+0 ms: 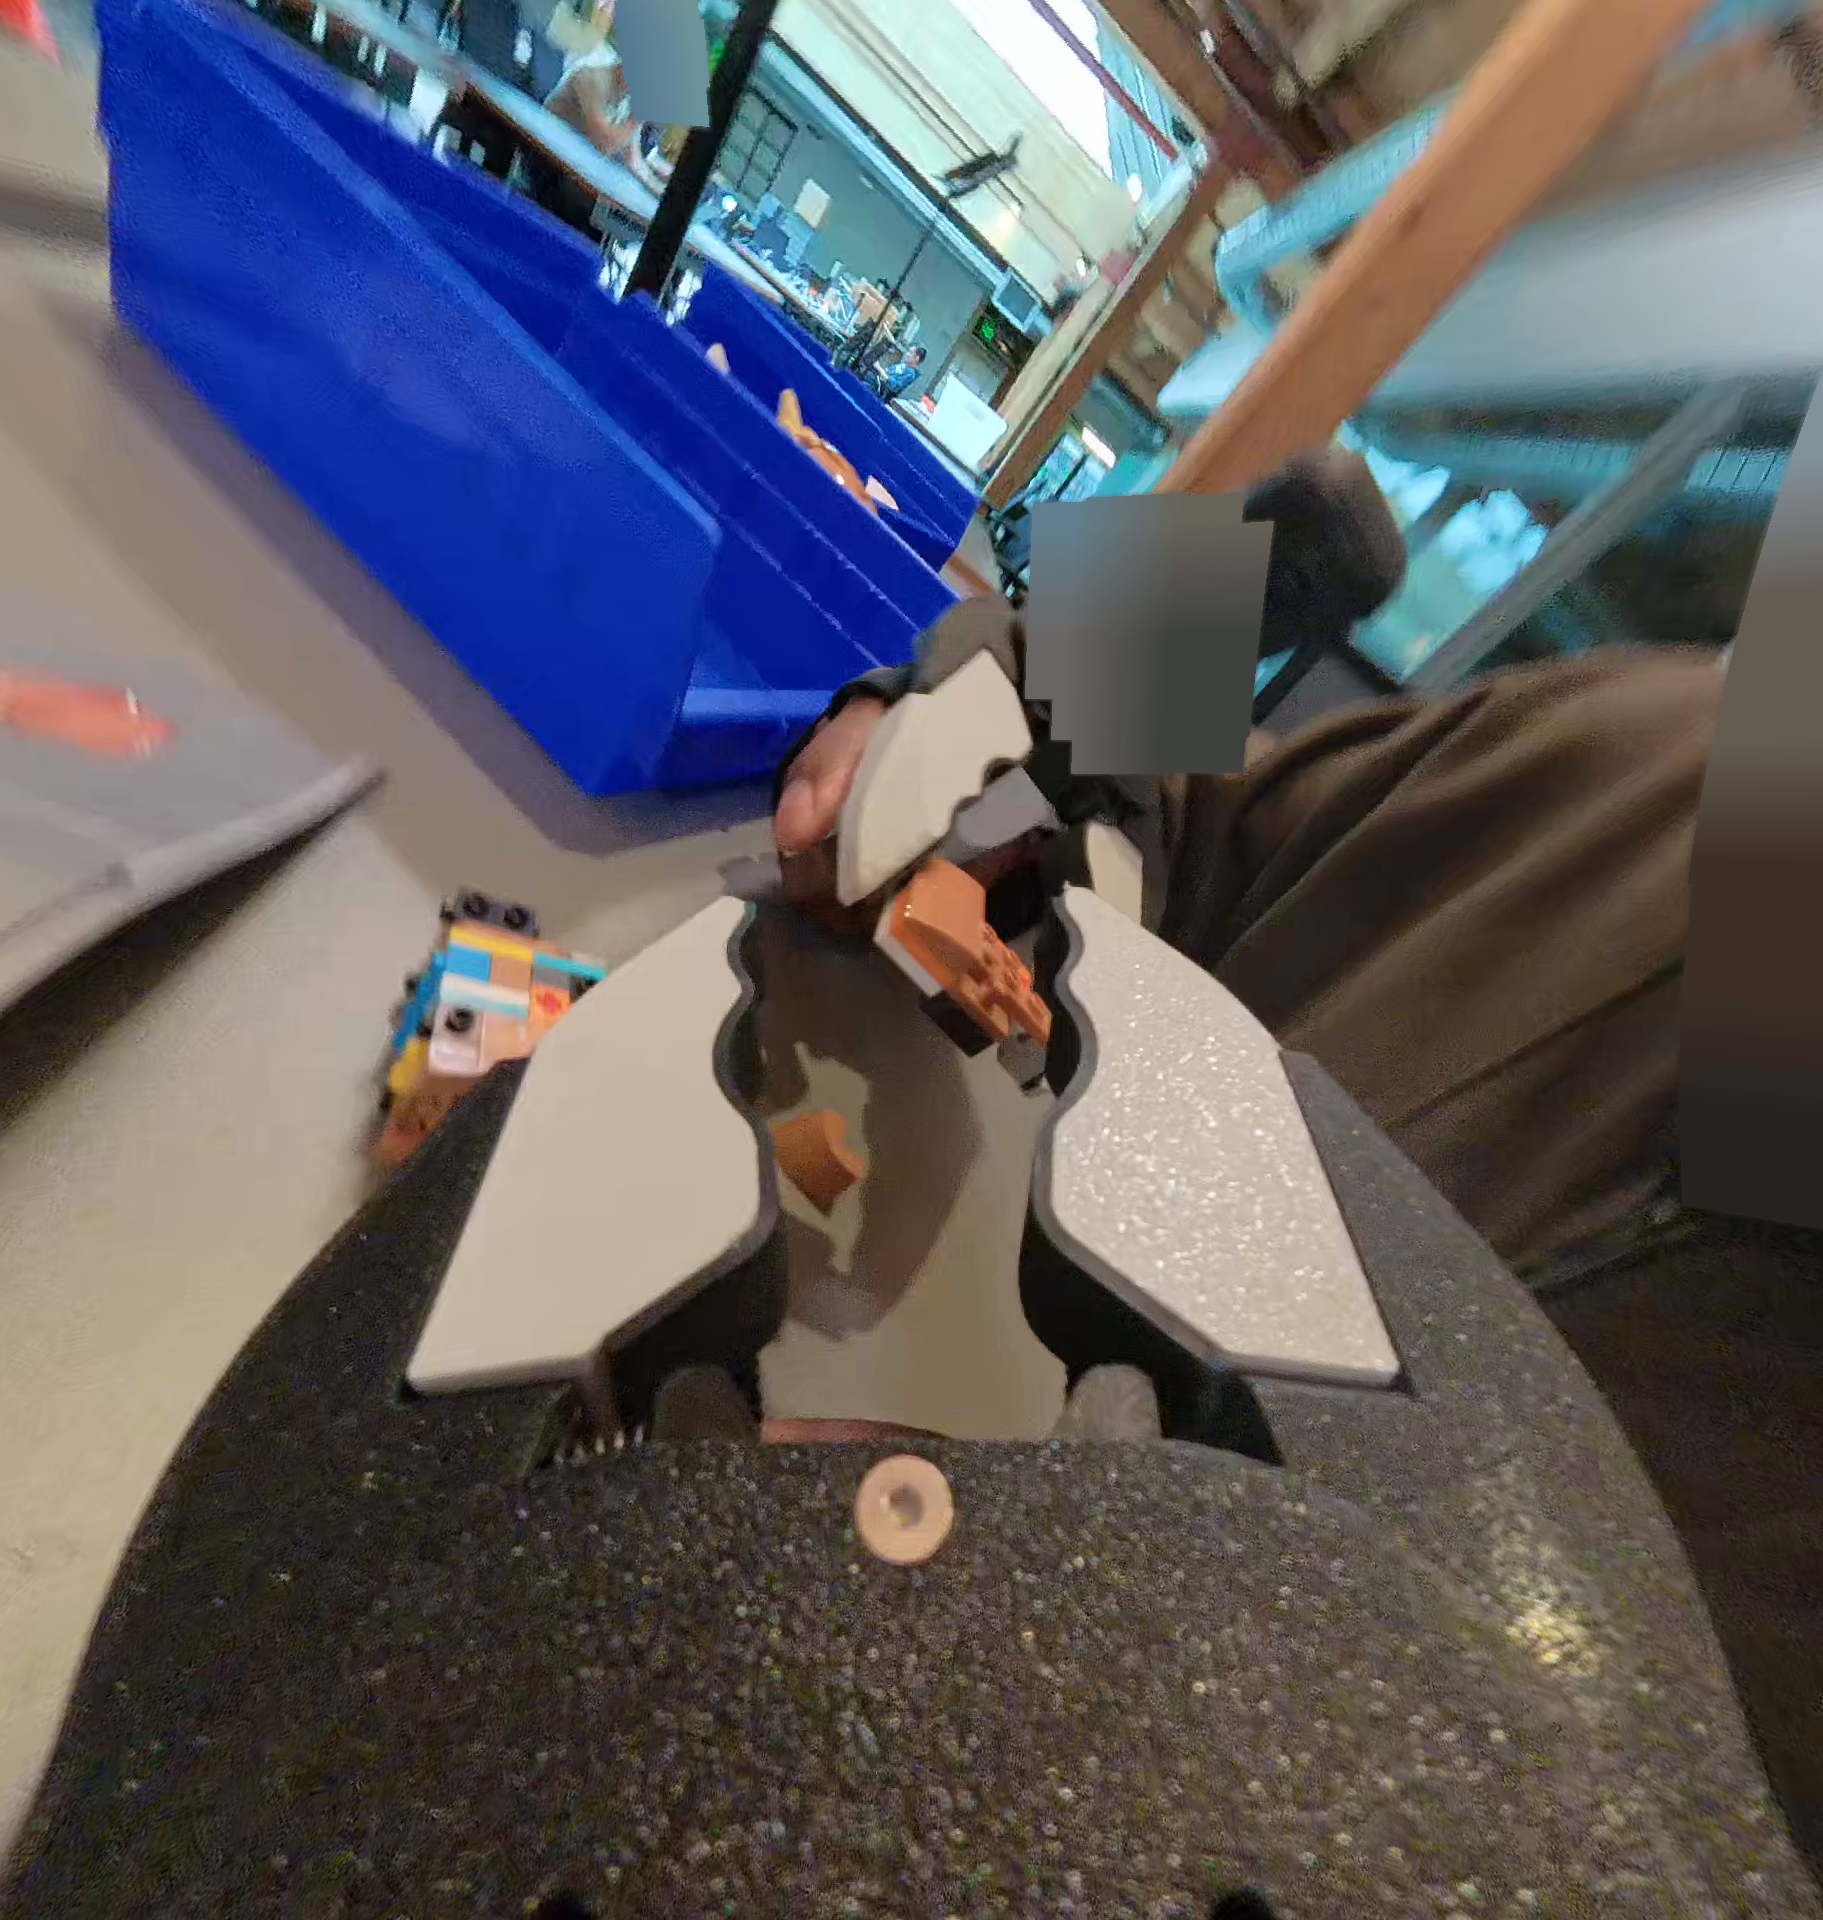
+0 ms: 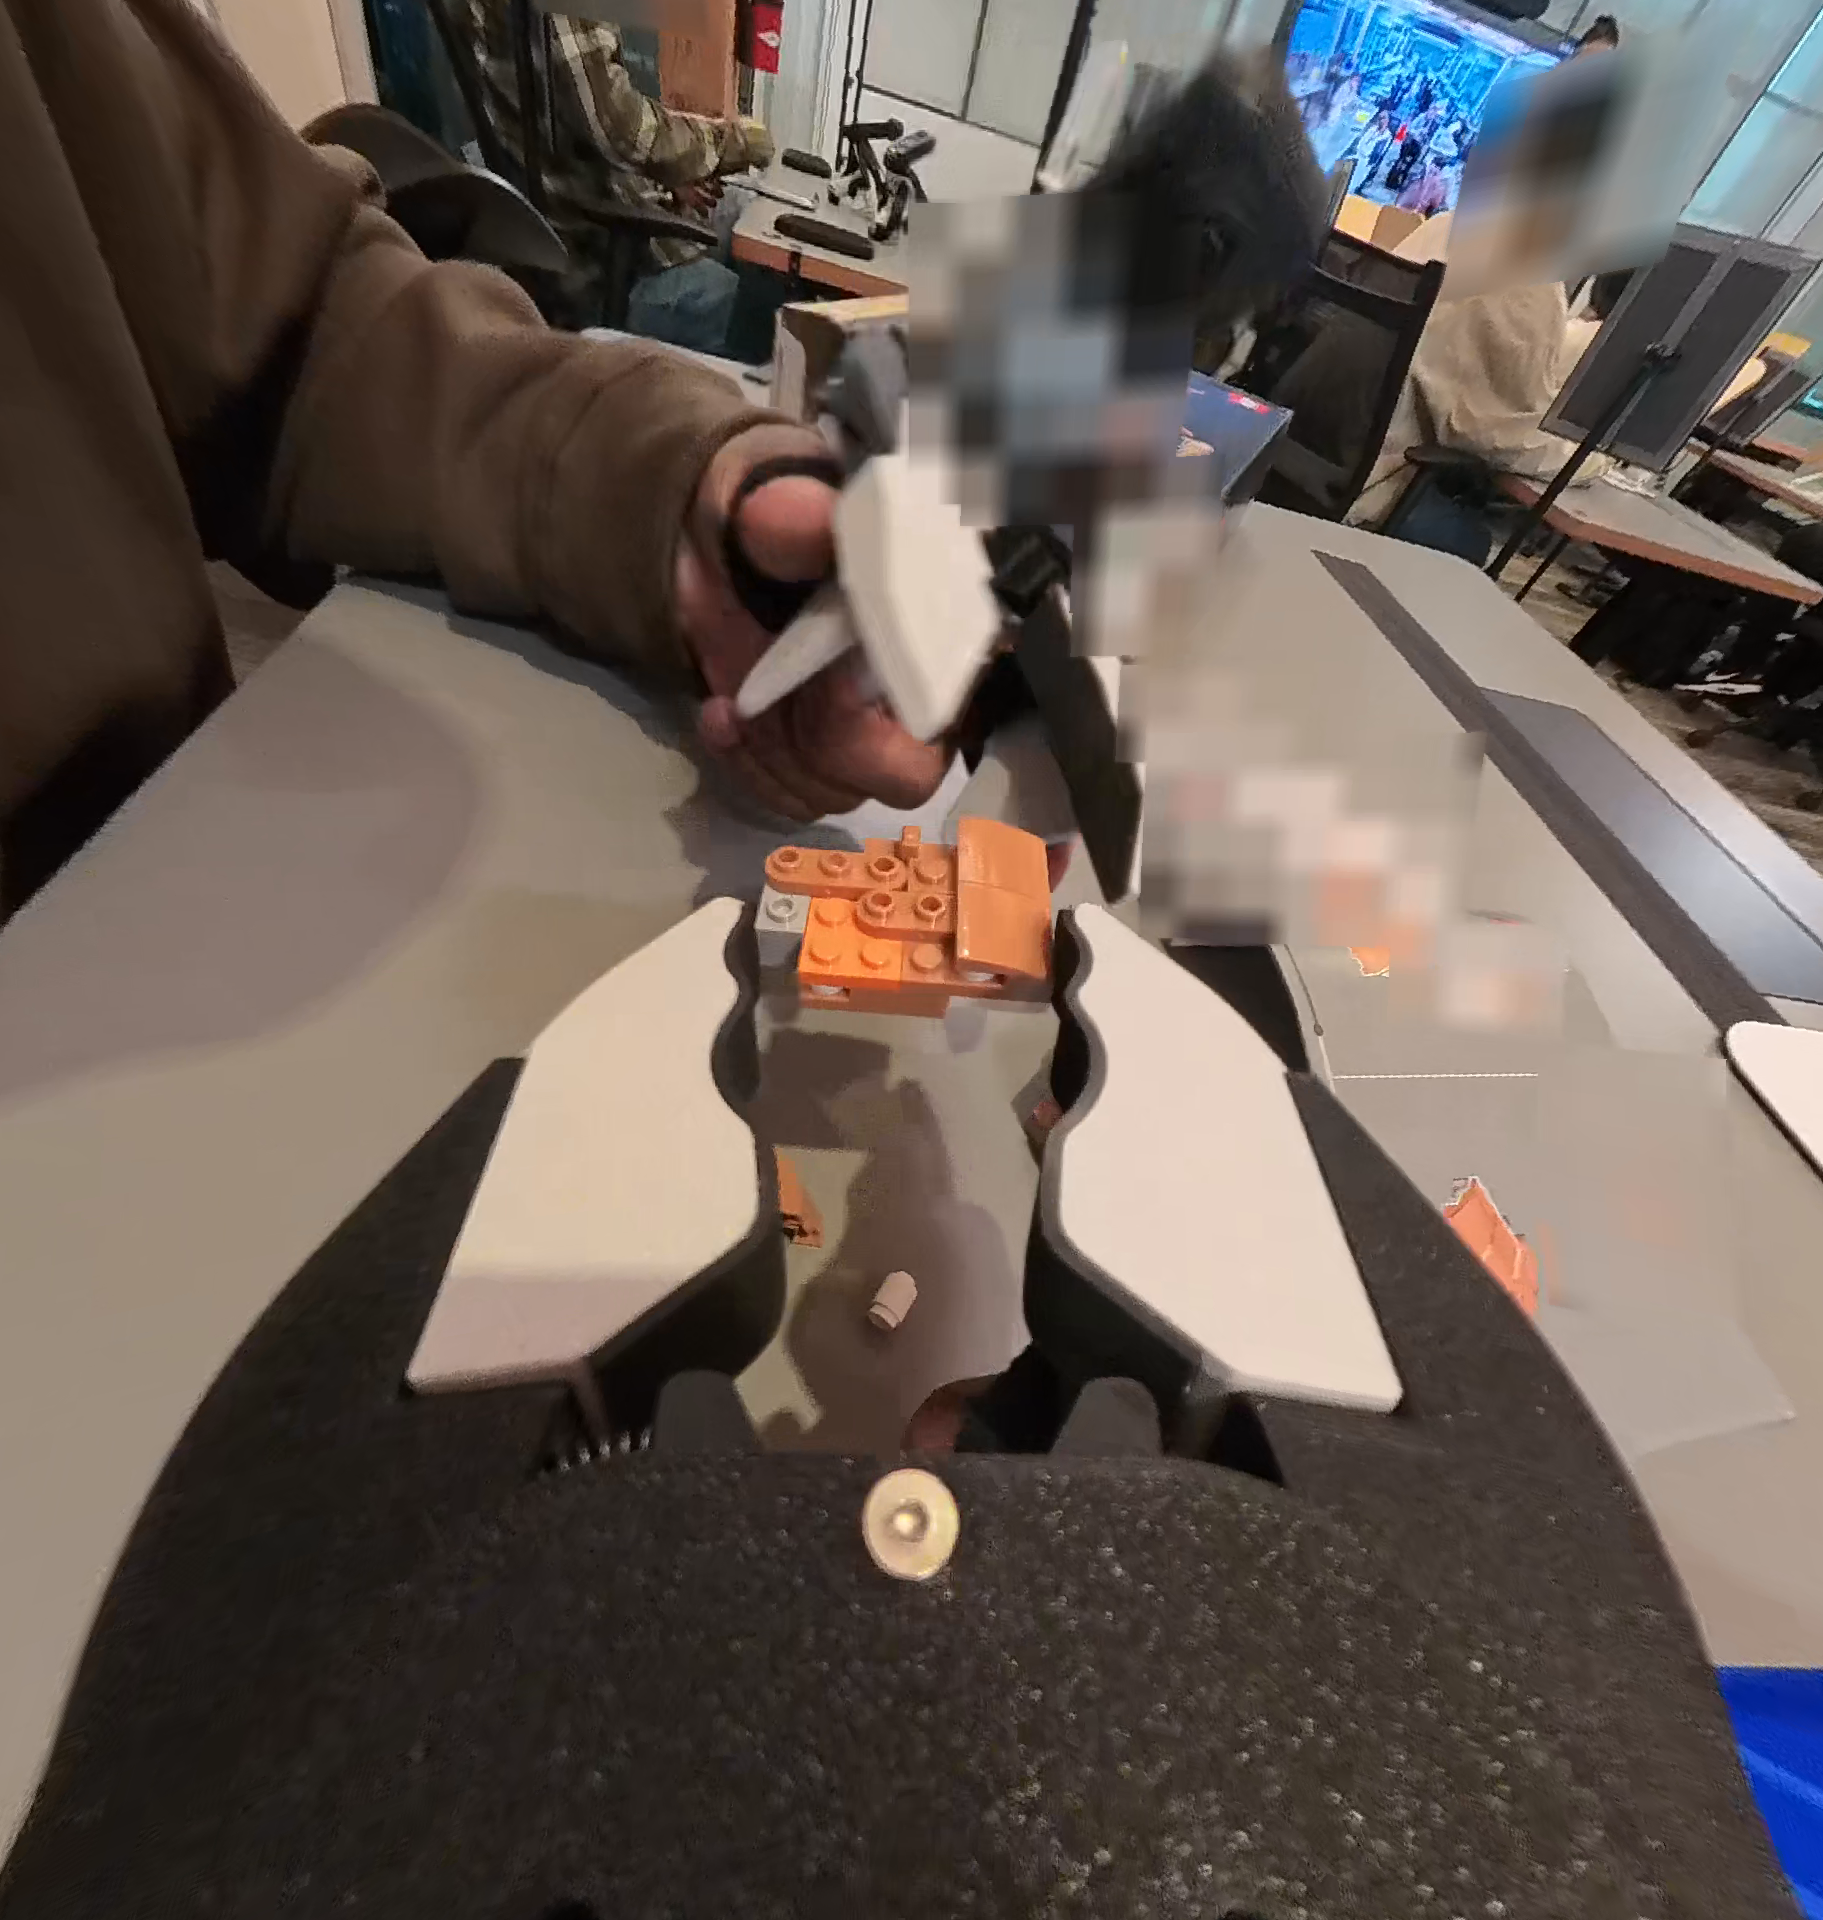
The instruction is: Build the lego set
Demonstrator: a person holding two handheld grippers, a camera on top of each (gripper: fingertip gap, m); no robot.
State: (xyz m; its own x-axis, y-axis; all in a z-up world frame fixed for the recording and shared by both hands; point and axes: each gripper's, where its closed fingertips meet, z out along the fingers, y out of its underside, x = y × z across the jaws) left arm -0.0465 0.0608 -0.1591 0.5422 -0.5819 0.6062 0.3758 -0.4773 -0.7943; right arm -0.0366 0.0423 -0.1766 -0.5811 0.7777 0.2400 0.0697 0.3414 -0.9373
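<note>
Above grey tabletop (image 2: 263,935), an orange brick assembly (image 2: 902,930) is clamped at the right gripper (image 2: 902,961) tips, while the left gripper (image 1: 902,966) is held half-open, empty, opposite.

1. The left gripper (image 1: 902,914) has its two grey fingers (image 1: 616,1122) spread wide - nothing is between the tips.
2. The left hand (image 2: 803,717) is closed around that gripper's handle and comes out of a brown sleeve (image 2: 471,416); the arm reaches in from the left of the right wrist view.
3. The right gripper (image 2: 902,920) holds the orange assembly (image 2: 907,935) between its fingertips - both tips touch it.
4. The right hand (image 1: 813,800) shows only partly behind its gripper.
</note>
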